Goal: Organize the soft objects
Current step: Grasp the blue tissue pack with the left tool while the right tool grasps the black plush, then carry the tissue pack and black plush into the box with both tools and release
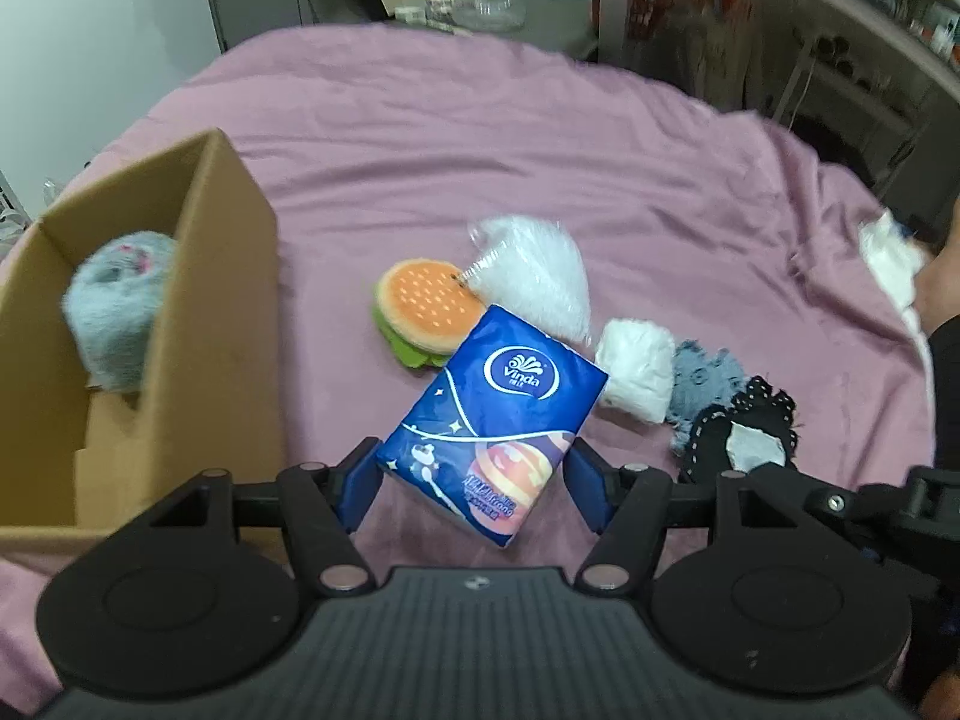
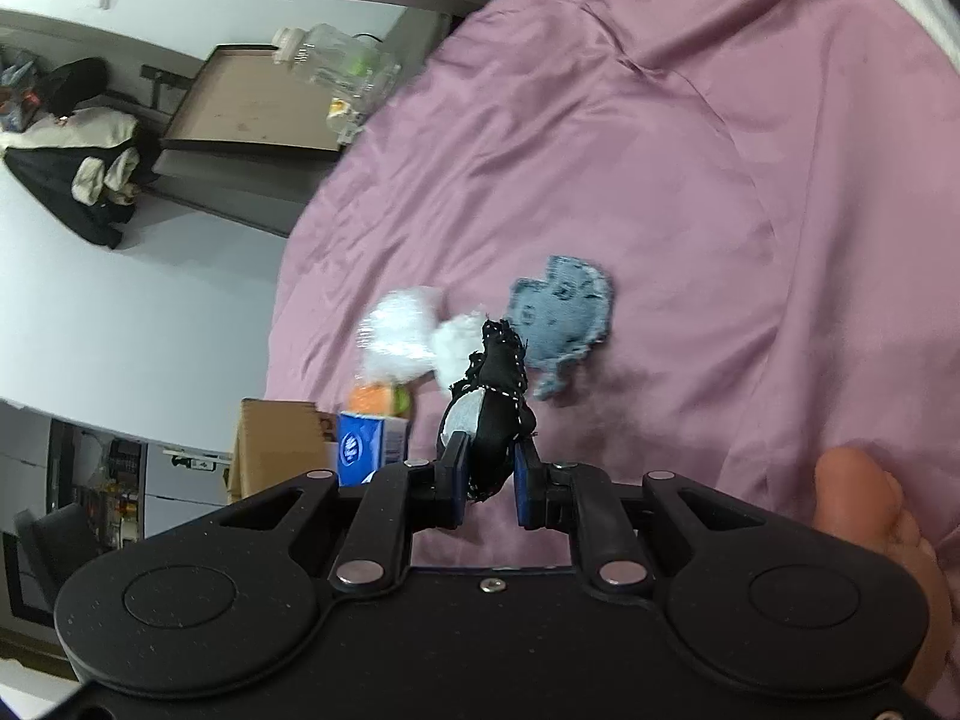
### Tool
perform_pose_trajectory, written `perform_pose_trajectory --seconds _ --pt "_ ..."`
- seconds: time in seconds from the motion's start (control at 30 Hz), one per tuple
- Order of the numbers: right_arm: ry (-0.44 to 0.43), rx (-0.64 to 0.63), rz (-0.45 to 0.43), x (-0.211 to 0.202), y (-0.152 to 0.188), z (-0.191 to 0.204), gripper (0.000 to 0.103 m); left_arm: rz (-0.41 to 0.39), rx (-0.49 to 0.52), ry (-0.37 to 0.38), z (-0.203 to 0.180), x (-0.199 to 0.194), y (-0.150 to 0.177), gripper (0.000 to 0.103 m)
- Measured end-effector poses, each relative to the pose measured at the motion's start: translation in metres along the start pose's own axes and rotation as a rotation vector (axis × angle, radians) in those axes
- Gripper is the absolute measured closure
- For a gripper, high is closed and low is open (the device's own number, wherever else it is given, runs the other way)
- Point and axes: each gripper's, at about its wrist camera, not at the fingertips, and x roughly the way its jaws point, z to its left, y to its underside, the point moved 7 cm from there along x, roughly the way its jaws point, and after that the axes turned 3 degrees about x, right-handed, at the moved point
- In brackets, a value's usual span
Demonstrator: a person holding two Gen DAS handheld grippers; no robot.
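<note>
Bed sheet (image 1: 540, 138): purple and wrinkled, it carried all the loose soft items
Cardboard box (image 1: 198, 276): stood open at the left, a fluffy blue-grey ball (image 1: 114, 312) already inside
Tissue pack (image 1: 492, 420): blue, lay between the spread fingers of the left gripper (image 1: 471, 489), seemingly not yet pinched; best to close squarely on its long sides before lifting toward the box
Black patch (image 2: 495, 384): clamped upright in the right gripper (image 2: 492, 480), jaws narrow around it, raised off the sheet
Denim patch (image 2: 564, 318): flat on the sheet beyond, apart from the grip
</note>
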Motion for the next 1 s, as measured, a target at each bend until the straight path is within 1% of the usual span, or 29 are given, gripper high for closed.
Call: perform_pose_trajectory --seconds 0.13,0.23,0.37,0.43,0.6,0.77,1.0 --pt "-0.01 -0.049 -0.02 -0.01 0.002 0.02 0.088 -0.036 -0.043 0.018 0.011 -0.023 -0.002 0.039" --pt "-0.016 -0.081 -0.029 -0.015 0.006 0.037 0.088 -0.062 -0.055 0.027 0.019 -0.039 -0.005 0.039" --pt "-0.036 -0.092 -0.02 -0.019 0.012 0.06 0.088 -0.09 -0.09 0.037 0.039 -0.055 -0.009 0.039" --pt "-0.036 -0.114 -0.029 -0.021 0.014 0.071 0.088 -0.102 -0.108 0.042 0.049 -0.063 -0.01 0.039" --pt "-0.047 -0.151 -0.025 -0.015 0.024 0.098 0.088 -0.126 -0.152 0.037 0.077 -0.076 -0.011 0.039" --pt "-0.057 -0.197 -0.012 -0.011 0.039 0.124 0.088 -0.15 -0.203 0.016 0.108 -0.086 -0.011 0.039" --pt "-0.072 -0.245 0.001 -0.002 0.055 0.157 0.088 -0.167 -0.254 0.011 0.142 -0.095 -0.011 0.039"
